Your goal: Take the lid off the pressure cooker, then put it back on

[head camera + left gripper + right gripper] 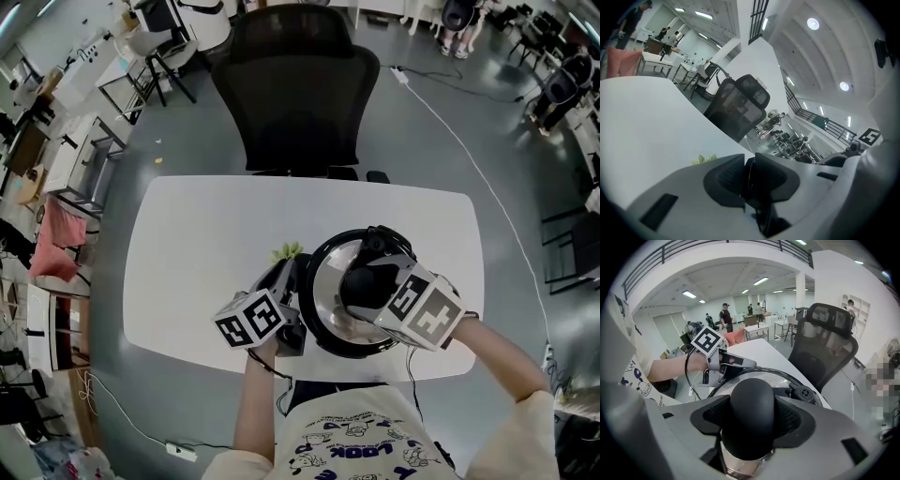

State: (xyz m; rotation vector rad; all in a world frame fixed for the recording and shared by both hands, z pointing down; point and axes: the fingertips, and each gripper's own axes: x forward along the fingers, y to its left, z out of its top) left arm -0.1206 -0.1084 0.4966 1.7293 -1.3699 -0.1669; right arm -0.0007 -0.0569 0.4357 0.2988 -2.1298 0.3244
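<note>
Shiny steel lid (328,272), blk knob (751,399); R hand-held gripper (751,423) clamps knob, L hand-held gripper (749,178) clamps side handle (757,211)

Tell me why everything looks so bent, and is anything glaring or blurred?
Head view: the wide lens bows the white table, and the steel lid gleams. Left gripper view: ceiling lamps flare; the jaws look soft. Right gripper view: the railing arcs, the lid knob is sharp, a mosaic patch was added afterwards.

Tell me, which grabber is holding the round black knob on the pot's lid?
The right gripper: its jaws hug the round black knob on top of the lid. The left gripper instead pinches a thin dark side handle.
</note>
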